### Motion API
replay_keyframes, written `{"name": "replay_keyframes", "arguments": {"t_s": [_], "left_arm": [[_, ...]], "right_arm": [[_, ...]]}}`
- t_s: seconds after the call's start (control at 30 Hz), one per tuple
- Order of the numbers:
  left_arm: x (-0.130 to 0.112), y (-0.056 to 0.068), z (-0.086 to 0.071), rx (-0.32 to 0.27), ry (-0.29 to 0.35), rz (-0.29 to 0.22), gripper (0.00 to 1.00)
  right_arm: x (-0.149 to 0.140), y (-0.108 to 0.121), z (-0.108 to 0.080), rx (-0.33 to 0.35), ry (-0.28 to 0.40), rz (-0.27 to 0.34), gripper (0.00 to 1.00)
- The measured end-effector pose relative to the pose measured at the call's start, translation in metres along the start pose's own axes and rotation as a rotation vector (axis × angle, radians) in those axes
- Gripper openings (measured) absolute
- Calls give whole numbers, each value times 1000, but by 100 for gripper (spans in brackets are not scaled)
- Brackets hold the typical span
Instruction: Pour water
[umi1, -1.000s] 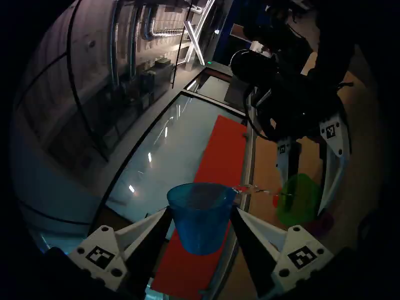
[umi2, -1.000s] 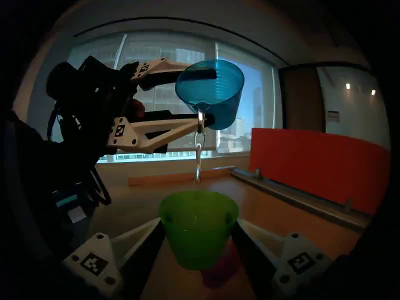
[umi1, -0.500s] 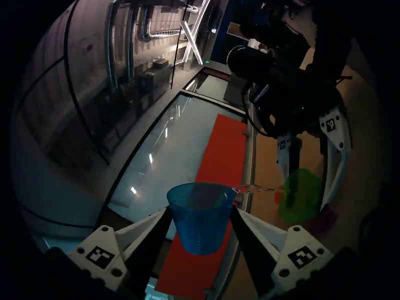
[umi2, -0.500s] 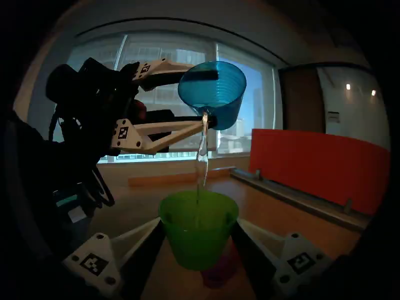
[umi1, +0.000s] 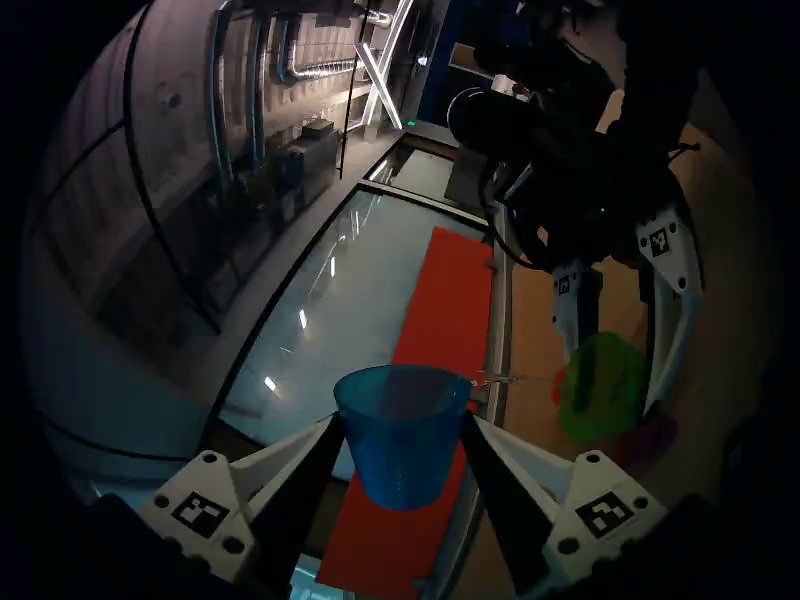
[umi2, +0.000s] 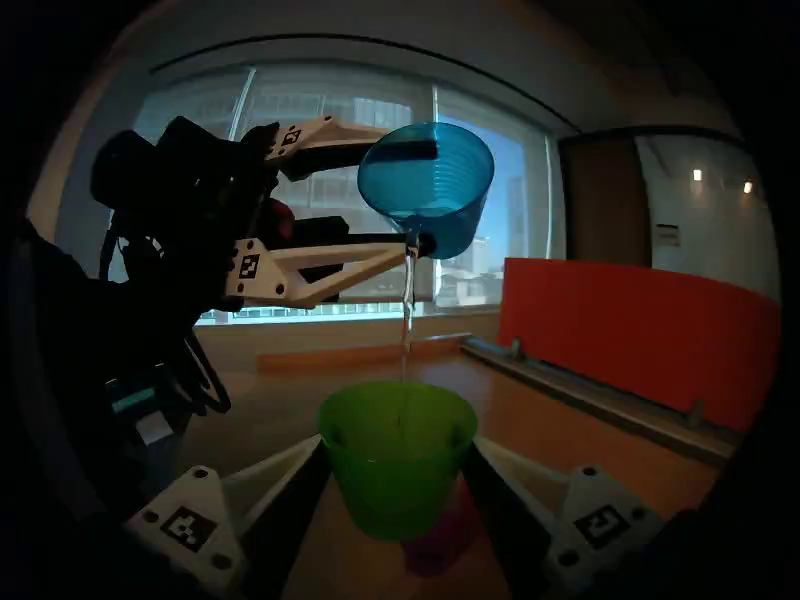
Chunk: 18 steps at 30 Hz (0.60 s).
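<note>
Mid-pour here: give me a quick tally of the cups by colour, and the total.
blue cup: 1
green cup: 1
pink cup, partly hidden behind the green one: 1
Total: 3

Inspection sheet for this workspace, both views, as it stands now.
Surface: wooden table, dimly lit.
Job's things: blue cup tilted above green cup; thin water stream falling into it.
Clutter: pink object just under the green cup, kind unclear.
Grippers: left gripper shut on blue cup; right gripper shut on green cup.
Cables: black cables hang by the left gripper's body.
Surroundings: window behind; red panel along the table edge.
</note>
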<state>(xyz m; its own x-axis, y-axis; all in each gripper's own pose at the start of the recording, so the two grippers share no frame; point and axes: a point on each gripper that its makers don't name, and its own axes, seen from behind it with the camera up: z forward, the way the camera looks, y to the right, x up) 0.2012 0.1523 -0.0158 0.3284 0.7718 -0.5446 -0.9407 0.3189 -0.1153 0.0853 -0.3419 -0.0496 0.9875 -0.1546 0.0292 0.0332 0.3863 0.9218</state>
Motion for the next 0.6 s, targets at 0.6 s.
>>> {"name": "replay_keyframes", "arguments": {"t_s": [0.6], "left_arm": [[1,-4,1,8,4,45,83]], "right_arm": [[-3,1,1,1,2,4,87]]}}
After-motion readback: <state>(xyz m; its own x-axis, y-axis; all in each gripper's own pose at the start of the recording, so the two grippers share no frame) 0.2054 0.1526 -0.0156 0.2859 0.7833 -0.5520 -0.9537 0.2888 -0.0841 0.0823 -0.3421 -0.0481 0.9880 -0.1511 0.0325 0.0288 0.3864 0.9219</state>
